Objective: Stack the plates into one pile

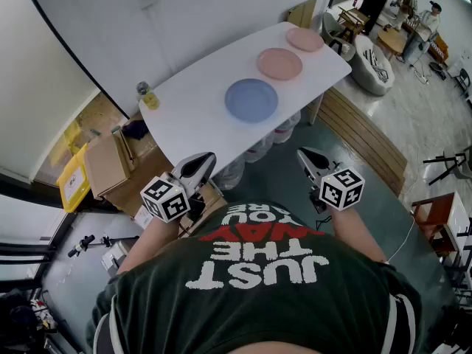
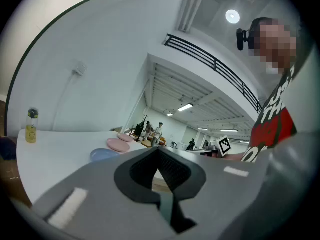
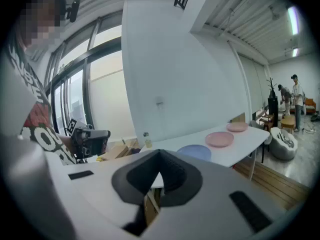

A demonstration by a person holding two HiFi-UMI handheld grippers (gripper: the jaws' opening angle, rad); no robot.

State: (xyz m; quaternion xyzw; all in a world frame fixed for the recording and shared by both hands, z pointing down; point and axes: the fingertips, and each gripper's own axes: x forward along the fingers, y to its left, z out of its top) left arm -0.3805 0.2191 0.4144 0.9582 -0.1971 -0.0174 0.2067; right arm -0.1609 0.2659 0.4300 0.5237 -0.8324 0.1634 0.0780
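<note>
We hold the left gripper [image 1: 195, 167] and the right gripper [image 1: 313, 161] close to the body, both jaws closed on nothing, well short of the white table [image 1: 184, 109]. Three plates lie apart in a row: the blue plate [image 1: 251, 99] nearest, the pink plate [image 1: 279, 63] beyond it, and the far pink plate [image 1: 304, 39], which appears smaller. We open one gripper before approaching, then take a rim (not the centre). A small bottle [image 1: 150, 98] stands at the table's left end; cardboard boxes [image 1: 105, 165] sit below.
</note>
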